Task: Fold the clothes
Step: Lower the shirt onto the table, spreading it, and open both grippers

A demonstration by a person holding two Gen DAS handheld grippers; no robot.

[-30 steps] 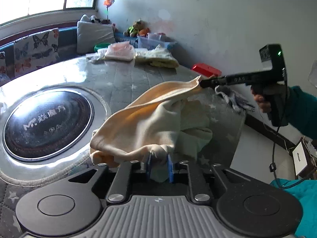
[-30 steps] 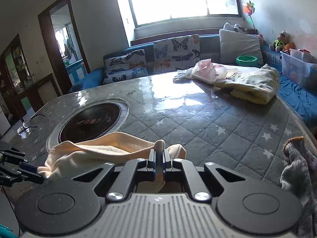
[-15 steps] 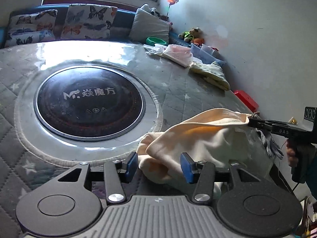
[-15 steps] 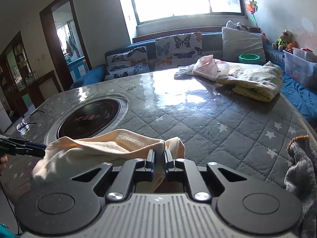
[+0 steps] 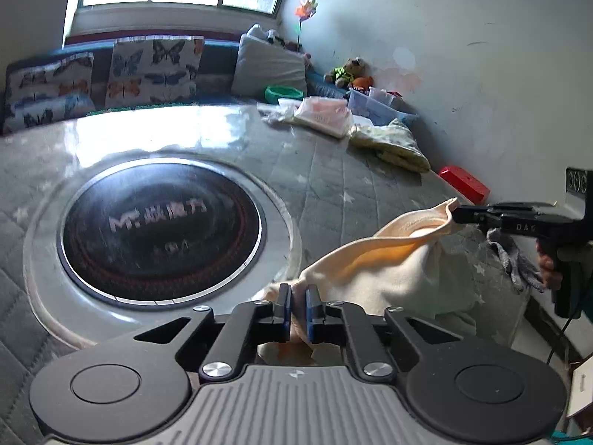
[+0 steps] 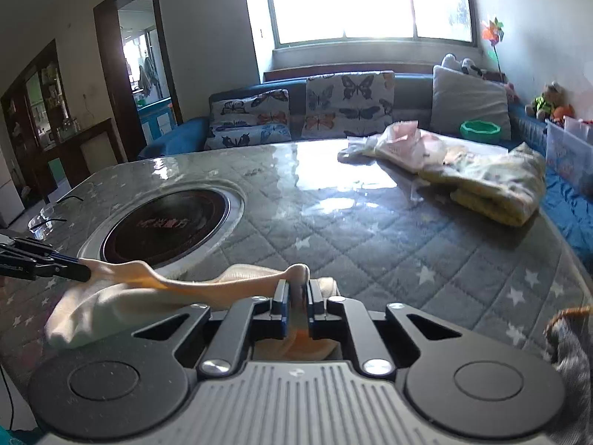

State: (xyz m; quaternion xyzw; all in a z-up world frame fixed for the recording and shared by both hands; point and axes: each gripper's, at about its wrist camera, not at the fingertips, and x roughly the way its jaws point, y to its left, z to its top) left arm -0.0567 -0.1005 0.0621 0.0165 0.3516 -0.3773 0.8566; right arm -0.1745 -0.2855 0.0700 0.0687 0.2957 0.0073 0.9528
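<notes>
A cream-yellow garment [image 5: 389, 274] hangs bunched between my two grippers above the near edge of the quilted table [image 5: 333, 181]. My left gripper [image 5: 297, 296] is shut on one end of its upper hem. My right gripper [image 6: 297, 294] is shut on the other end, and it shows from the side in the left wrist view [image 5: 457, 215]. In the right wrist view the garment [image 6: 122, 296] stretches left to my left gripper [image 6: 87, 272]. The hem is pulled fairly taut and the rest sags onto the table.
A round black induction hob [image 5: 159, 222] is set in the table. Folded yellow clothes [image 6: 496, 181] and a pink bundle [image 6: 400, 141] lie at the far side. A grey garment [image 6: 570, 348] lies at the right edge. A red box [image 5: 463, 183] sits by the wall.
My left gripper was shut on a lower fold, opened and let it go half a second ago, and is now shut on the hem. The right gripper kept its hold; the hem is tauter.
</notes>
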